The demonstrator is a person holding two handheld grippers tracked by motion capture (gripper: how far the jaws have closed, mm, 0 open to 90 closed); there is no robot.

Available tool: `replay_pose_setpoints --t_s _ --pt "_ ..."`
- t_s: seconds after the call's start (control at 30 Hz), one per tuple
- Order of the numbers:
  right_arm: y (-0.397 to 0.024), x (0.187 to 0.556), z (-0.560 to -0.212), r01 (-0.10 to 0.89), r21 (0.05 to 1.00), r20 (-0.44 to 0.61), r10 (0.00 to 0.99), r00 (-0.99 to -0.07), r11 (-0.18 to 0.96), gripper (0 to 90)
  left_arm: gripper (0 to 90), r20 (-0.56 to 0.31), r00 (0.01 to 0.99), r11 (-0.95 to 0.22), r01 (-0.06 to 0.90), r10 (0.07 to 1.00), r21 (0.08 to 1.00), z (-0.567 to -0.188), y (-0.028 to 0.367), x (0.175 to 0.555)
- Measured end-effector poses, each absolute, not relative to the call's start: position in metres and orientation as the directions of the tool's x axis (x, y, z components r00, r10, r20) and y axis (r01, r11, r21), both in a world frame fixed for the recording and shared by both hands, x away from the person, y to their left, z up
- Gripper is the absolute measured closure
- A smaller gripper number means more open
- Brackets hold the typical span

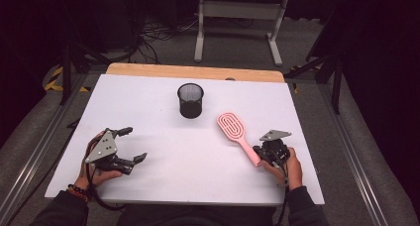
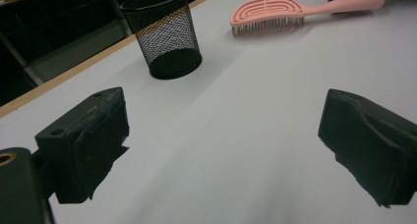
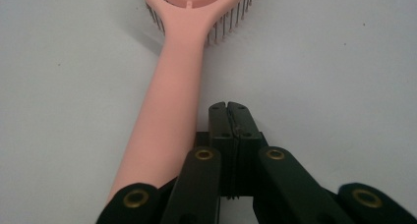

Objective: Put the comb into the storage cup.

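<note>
A pink hairbrush lies bristles down on the white table top, right of the middle, its handle pointing toward the person. My right gripper rests at the handle's end; in the right gripper view its jaws are shut together with nothing between them, and the pink handle runs alongside them on their left. A black mesh cup stands upright at the middle back. My left gripper sits at the front left, open wide and empty. The left gripper view looks across the table at the cup and the brush.
A wooden strip borders the table's far edge. Beyond it on the floor stands a white desk frame with cables nearby. Metal rails run along both sides of the table.
</note>
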State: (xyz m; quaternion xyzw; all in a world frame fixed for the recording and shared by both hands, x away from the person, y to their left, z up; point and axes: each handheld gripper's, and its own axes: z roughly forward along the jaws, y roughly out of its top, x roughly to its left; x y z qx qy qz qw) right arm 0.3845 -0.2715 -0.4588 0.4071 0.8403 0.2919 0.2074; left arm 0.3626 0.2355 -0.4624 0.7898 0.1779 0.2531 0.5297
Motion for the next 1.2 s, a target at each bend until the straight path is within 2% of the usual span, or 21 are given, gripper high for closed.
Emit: replay_pose_setpoints --t_s 0.27,0.47,0.8,0.93,1.0,1.1,1.13,1.17,1.2 --pt "-0.274 0.384 -0.458 0.556 0.658 -0.127 0.803 -0.582 0.507 89.5 5.9 0.199 0.814 -0.373 0.024 0.545 0.927 -0.463 0.234 0.363" --pt "-0.278 0.381 -0.449 0.52 0.703 -0.147 0.815 -0.561 0.485 89.3 6.2 0.207 0.812 -0.38 0.02 0.546 0.925 -0.463 0.235 0.363" --pt "-0.283 0.385 -0.43 0.494 0.739 -0.143 0.823 -0.549 0.458 83.2 6.7 0.2 0.81 -0.376 0.028 0.552 0.926 -0.464 0.234 0.364" --pt "-0.28 0.389 -0.42 0.496 0.739 -0.13 0.818 -0.56 0.457 70.5 6.5 0.201 0.809 -0.382 0.031 0.552 0.924 -0.464 0.234 0.365" --pt "-0.277 0.392 -0.418 0.516 0.714 -0.119 0.809 -0.576 0.472 56.4 6.4 0.199 0.809 -0.382 0.033 0.552 0.924 -0.464 0.234 0.365" --pt "-0.272 0.395 -0.415 0.529 0.706 -0.113 0.812 -0.572 0.471 41.3 6.6 0.187 0.817 -0.382 0.044 0.546 0.923 -0.465 0.233 0.366" --pt "-0.269 0.397 -0.413 0.54 0.698 -0.106 0.814 -0.571 0.47 33.2 6.6 0.182 0.818 -0.381 0.048 0.546 0.923 -0.465 0.233 0.366" --pt "-0.266 0.399 -0.412 0.549 0.688 -0.112 0.817 -0.566 0.475 27.9 6.5 0.187 0.82 -0.389 0.047 0.542 0.92 -0.465 0.233 0.367" --pt "-0.263 0.401 -0.411 0.553 0.682 -0.119 0.819 -0.562 0.479 26.2 6.3 0.192 0.82 -0.395 0.046 0.54 0.917 -0.465 0.232 0.367"
